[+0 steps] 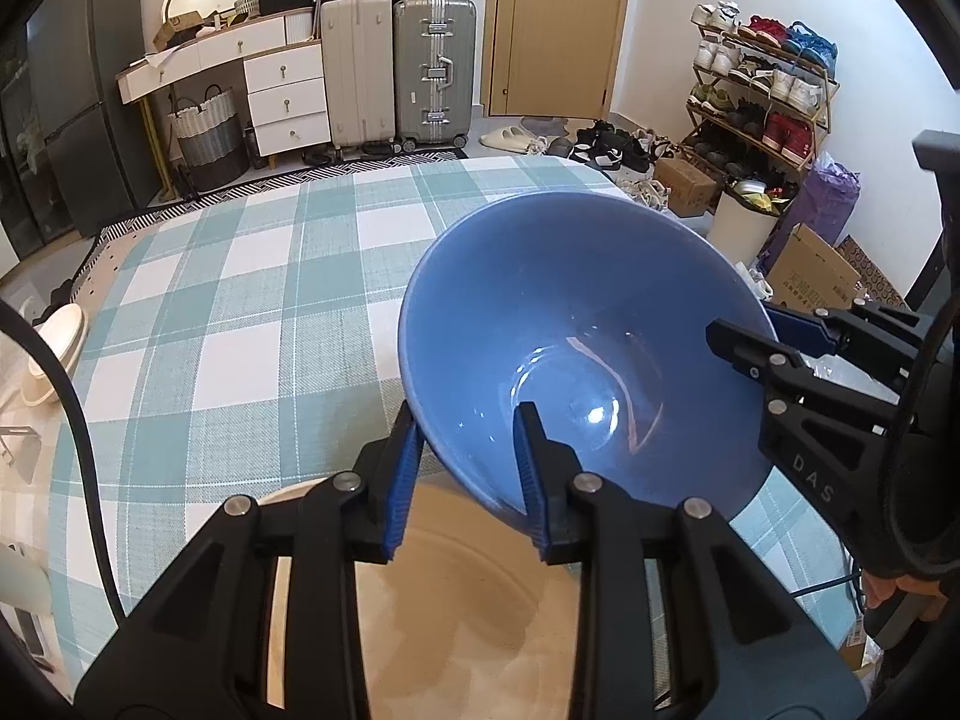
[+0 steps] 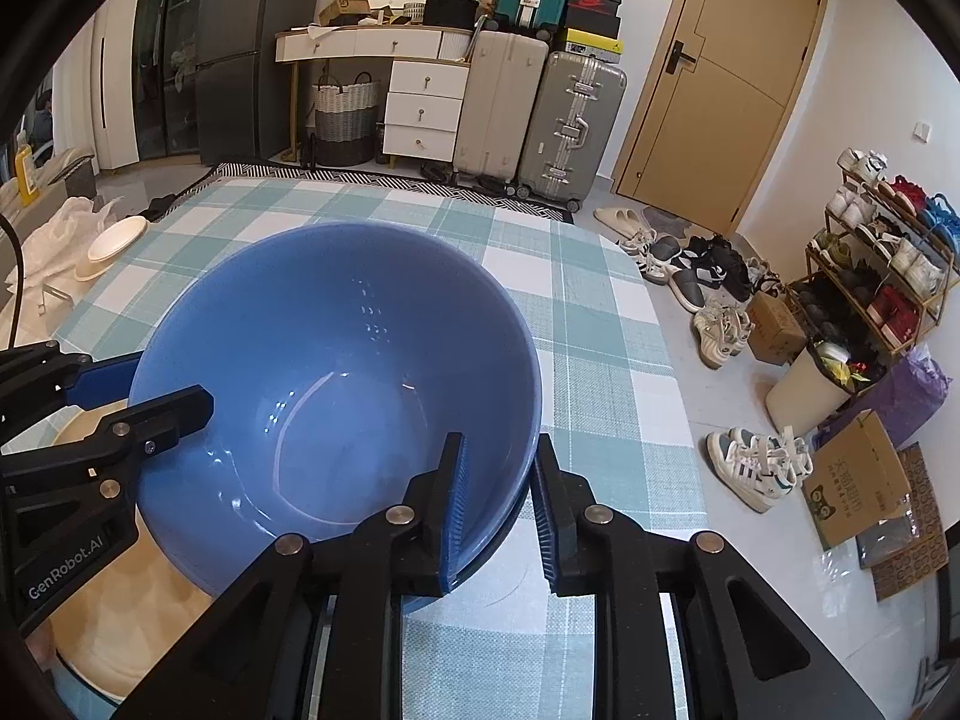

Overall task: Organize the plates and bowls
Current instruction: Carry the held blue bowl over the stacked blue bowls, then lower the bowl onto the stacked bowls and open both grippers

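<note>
The left gripper [image 1: 468, 468] straddles the near rim of a large glossy blue ceramic bowl [image 1: 576, 336], one ribbed blue pad outside the wall and the other inside; the jaws stand narrow, and the pads appear to rest against the wall, though the fisheye makes it hard to be sure they press. The right gripper [image 2: 498, 498] straddles the opposite side of the same bowl's rim; its inner pad lies against the inside wall while the outer pad stands slightly off the outside, so it looks barely parted rather than clamped. Each gripper also shows from the other's camera, reaching in from the side with one finger inside the bowl. The bowl is round, so it has no long axis; its mouth faces upward and is tipped somewhat, the rim on the right gripper's side sitting higher in the left wrist view. It sits over a wide, shallow cream-coloured plate [image 1: 456, 594], its underside hidden, so whether it touches the plate is unclear. Both stand near the front edge of the tabletop [image 1: 252, 312], which is covered in a teal-and-white checked cloth. Farther off, at the tabletop's left edge, lies a small cream dish [image 2: 117, 238].
</note>
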Tool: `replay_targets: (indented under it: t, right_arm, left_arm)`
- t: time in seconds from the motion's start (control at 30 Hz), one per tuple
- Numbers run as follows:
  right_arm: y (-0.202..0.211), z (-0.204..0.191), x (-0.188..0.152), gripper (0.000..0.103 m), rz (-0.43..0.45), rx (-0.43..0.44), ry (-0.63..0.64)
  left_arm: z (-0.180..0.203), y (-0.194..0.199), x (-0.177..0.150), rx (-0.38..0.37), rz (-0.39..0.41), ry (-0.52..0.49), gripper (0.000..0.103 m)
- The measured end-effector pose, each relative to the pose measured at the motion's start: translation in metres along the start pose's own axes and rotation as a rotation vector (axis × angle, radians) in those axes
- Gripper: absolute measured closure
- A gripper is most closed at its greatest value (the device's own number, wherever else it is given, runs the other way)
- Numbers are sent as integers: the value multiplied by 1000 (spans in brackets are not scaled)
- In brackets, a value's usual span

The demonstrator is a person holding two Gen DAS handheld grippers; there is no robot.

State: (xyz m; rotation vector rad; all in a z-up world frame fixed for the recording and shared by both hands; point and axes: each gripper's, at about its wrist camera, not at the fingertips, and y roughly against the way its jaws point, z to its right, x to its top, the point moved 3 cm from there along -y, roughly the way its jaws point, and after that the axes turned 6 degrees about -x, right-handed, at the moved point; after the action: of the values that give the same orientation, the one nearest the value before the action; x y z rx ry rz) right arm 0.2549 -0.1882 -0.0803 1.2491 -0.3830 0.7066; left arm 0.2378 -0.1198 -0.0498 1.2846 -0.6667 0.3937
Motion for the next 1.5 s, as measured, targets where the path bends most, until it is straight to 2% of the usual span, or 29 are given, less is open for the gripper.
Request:
replay_targets:
  t: [0.27, 0.57, 0.63, 0.73, 0.77, 0.8, 0.87, 1.0, 1.07, 1.1, 1.5]
  right_arm:
    - [-2, 0, -1, 77, -2, 2, -1]
    - [-8, -4, -9, 68, -12, 40, 22]
    - [-7, -4, -11, 63, -12, 67, 15]
    - [-5, -2, -9, 44, -7, 107, -10]
    - [-3, -1, -9, 34, -3, 115, -18]
    - [-2, 1, -8, 27, 6, 127, -30]
    - [0, 3, -7, 22, 13, 142, -47]
    - [-2, 13, -4, 4, 4, 196, -106]
    - [-3, 19, -4, 2, 5, 225, -141]
    - [-4, 21, -4, 2, 4, 231, -149]
    - [-15, 34, -14, 1, 4, 294, -235]
  left_arm:
    - [-8, -3, -3, -40, -19, 35, 76]
    - [-11, -5, -6, -61, -29, 49, 69]
    - [-11, -5, -6, -63, -30, 49, 59]
    - [-13, -5, -7, -78, -28, 57, 42]
    - [-14, -4, -7, -84, -26, 59, 39]
    - [-15, -4, -6, -86, -25, 61, 30]
    - [-16, -2, -5, -91, -13, 66, 27]
    - [-19, 1, -1, -104, 0, 73, 18]
    - [-22, 2, 0, -115, 8, 83, 5]
    - [-23, 2, 1, -122, 13, 90, 2]
    - [-34, -7, 2, -149, -7, 143, 2]
